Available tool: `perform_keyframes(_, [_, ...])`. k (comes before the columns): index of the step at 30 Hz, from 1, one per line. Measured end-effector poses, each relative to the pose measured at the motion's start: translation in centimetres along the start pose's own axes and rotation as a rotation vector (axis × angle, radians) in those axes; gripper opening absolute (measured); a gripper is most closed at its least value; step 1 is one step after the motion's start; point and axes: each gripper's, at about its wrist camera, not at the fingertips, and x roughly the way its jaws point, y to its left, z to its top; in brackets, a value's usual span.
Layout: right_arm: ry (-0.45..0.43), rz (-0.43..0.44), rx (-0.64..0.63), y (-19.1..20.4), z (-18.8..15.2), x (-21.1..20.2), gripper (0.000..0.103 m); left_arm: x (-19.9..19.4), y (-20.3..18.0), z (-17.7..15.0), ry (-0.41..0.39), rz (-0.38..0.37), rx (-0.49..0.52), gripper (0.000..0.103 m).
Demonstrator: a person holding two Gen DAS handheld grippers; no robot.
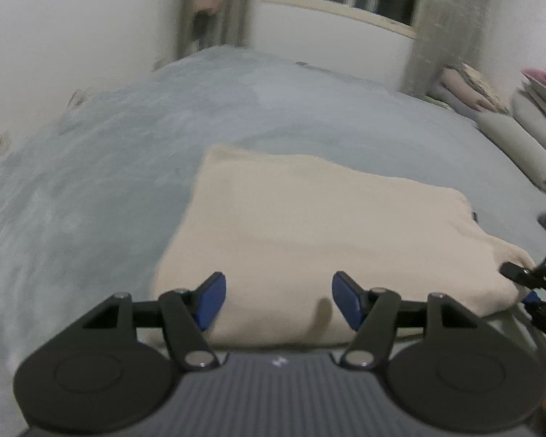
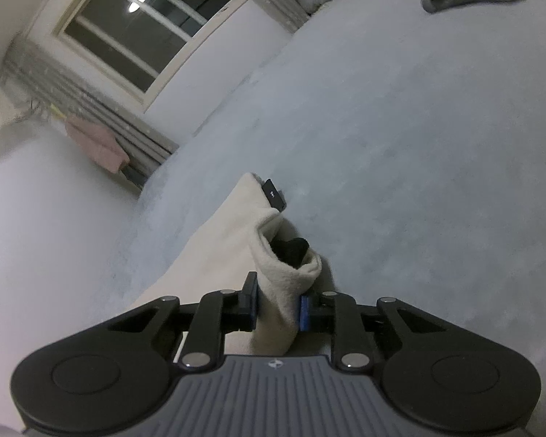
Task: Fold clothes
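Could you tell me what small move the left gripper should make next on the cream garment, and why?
Probably close the left gripper on the near edge of the cream garment. Its fingers stand open over that edge, holding nothing, while the right gripper already pinches the bunched corner.

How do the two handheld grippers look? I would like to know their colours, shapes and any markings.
Both look alike. The left gripper has black linkage arms with silver rivets, two round black discs at its base, and blue pads on its fingers. Its body is grey and ribbed, with a small white logo. The right gripper has the same black arms, discs, blue pads and ribbed grey body. No cables or sleeves are visible.
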Motion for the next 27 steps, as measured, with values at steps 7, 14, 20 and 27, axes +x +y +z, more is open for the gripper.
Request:
perform_keyframes(7, [-0.008,-0.009,-0.041,0.7,-0.1,0.7,0.029,4.0,-5.6,-0.2,0.053,0.018,0.149,0.068])
perform_keyframes(14, [-0.003,0.000,-0.039,0.8,-0.2,0.8,0.029,3.6,-6.0,-1.0,0.024,0.012,0.202,0.070])
perform_keyframes(20, [-0.033,-0.006,-0.088,1.3,-0.8,1.3,0.032,3.9,-7.8,0.4,0.007,-0.089,0.334,0.070])
perform_keyframes(27, [-0.062,-0.003,-0.129,1.9,-1.8,1.8,0.035,7.7,-8.7,1.8,0.065,-0.036,0.333,0.082])
